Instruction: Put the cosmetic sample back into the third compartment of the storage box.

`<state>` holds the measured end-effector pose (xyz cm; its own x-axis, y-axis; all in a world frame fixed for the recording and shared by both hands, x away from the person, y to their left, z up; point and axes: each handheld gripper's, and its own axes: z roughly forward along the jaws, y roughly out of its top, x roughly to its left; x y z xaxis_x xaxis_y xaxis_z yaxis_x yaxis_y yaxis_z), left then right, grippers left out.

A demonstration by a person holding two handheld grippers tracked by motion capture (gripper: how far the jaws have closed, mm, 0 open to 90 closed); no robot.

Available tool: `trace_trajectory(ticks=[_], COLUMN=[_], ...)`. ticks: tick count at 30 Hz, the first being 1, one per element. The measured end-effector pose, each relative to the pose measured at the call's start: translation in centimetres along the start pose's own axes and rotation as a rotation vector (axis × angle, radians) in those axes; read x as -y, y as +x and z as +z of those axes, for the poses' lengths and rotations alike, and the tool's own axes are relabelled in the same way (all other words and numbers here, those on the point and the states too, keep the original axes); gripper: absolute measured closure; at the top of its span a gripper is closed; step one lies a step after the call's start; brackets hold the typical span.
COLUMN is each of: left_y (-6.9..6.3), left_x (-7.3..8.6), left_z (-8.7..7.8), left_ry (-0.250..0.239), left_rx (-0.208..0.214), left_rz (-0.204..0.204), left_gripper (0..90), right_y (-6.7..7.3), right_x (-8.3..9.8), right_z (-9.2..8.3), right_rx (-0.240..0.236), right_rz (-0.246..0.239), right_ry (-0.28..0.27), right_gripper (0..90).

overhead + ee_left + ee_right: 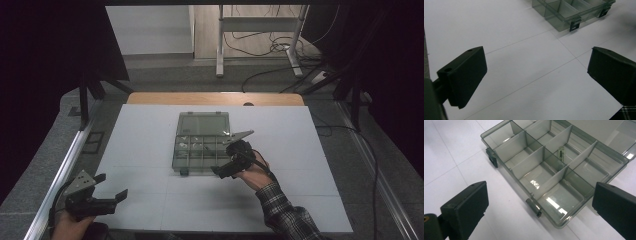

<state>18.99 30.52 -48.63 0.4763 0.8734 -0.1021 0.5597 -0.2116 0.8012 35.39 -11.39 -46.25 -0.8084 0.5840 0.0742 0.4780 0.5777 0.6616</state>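
A clear grey compartment box (176,155) lies open in the middle of the white table top (140,130), its lid (204,123) laid flat behind it. Small pale parts (192,145) sit in the back compartments. In the right gripper view one small metal piece (561,152) leans on a divider of the box (526,165). My right gripper (226,162) hovers open at the box's front right corner, with nothing between its jaws (539,205). My left gripper (111,186) is open above the bare table near the front left, empty (536,72), well apart from the box (559,23).
Two dark latches (535,207) (492,157) stick out from the box's front wall. A metal rail (60,175) runs along the table's left side. Beyond the wooden far edge (215,98) stand a frame's legs (220,45) and cables on the floor.
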Motion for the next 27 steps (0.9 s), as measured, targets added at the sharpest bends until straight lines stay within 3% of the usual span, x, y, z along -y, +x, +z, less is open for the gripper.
trace_trajectory(ticks=[16,27], left_y=[0.0,0.0], left_x=[0.0,0.0], left_z=[0.0,0.0], left_ry=[-0.001,-0.002], left_rx=[0.001,0.001], left_rz=[0.0,0.001], left_gripper=[2.7,2.7], right_y=[0.1,0.3], right_x=[1.4,2.5], right_z=[-1.6,-2.8], right_rx=[0.02,0.059], right_rz=[0.01,0.018], right_ry=[-0.02,-0.037], right_gripper=[0.1,1.3])
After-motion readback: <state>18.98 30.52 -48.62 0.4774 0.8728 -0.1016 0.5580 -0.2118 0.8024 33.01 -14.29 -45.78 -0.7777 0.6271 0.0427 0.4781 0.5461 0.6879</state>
